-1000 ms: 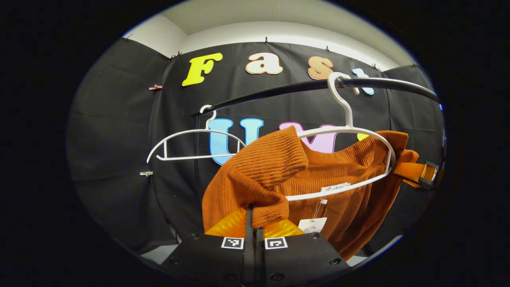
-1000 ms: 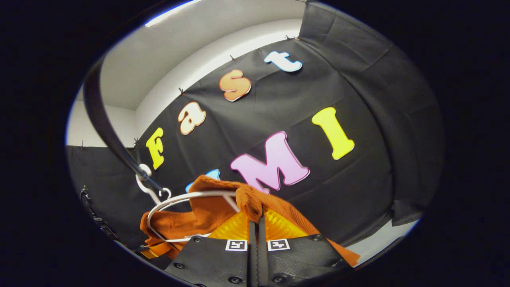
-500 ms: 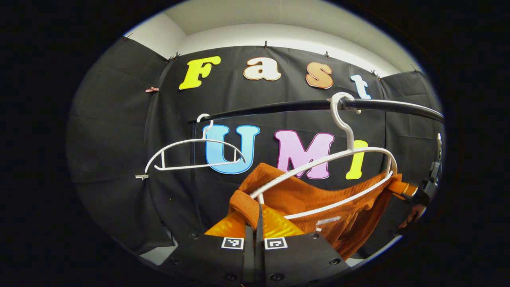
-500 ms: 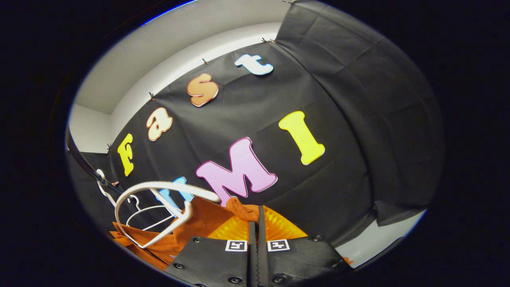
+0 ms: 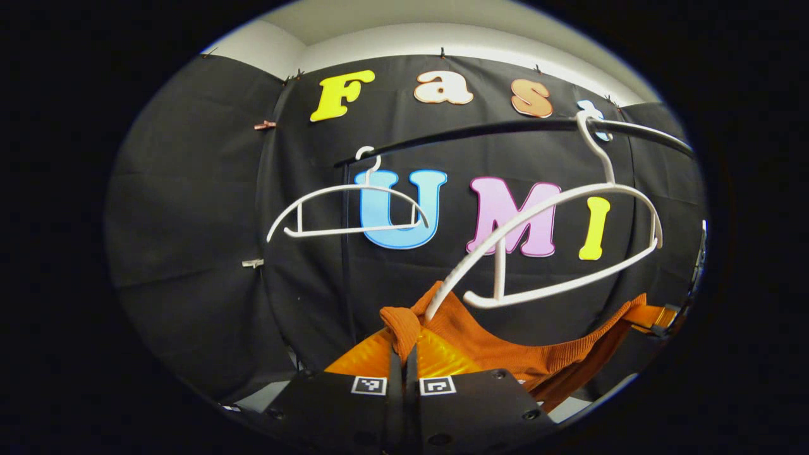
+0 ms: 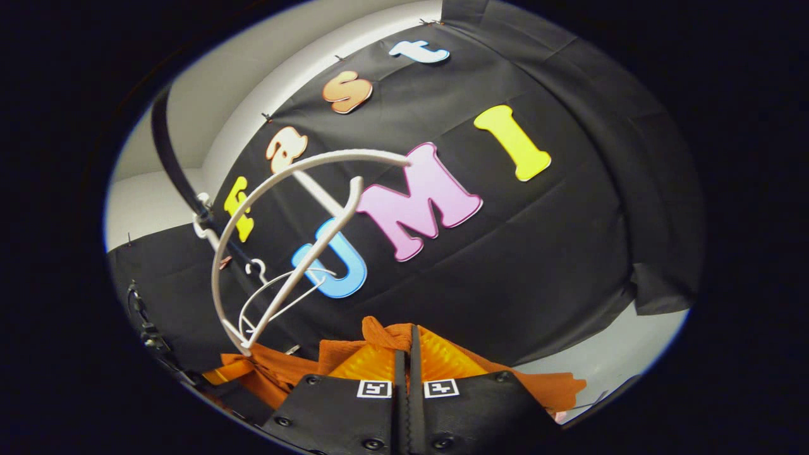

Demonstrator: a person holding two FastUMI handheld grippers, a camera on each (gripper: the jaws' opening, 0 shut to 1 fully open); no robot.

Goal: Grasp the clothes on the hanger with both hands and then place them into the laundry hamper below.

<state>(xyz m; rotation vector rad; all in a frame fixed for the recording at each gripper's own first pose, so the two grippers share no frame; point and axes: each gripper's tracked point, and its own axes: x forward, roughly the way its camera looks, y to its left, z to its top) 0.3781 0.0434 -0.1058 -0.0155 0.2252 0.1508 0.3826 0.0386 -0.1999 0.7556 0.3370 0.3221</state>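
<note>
An orange ribbed sweater point(image 5: 505, 344) hangs stretched between my two grippers, below the white hanger point(image 5: 556, 246) it came from. My left gripper point(image 5: 404, 354) is shut on a bunched fold of its edge. In the left gripper view the far end of the sweater runs to the other gripper point(image 5: 663, 315) at the right edge. In the right gripper view my right gripper point(image 6: 408, 344) is shut on another fold of the orange sweater point(image 6: 379, 335), and the bare white hanger point(image 6: 291, 240) swings tilted on the black rail point(image 6: 174, 170). The hamper is out of sight.
A black rail point(image 5: 505, 129) crosses the booth above. A second bare white hanger point(image 5: 347, 208) hangs on it to the left. Black cloth walls stand behind, with pale floor point(image 6: 607, 347) showing at the lower right of the right gripper view.
The sweater has slid down off the right-hand hanger, which now hangs bare and tilted. Both grippers, still shut on the fabric, have dropped lower beneath the rail.
</note>
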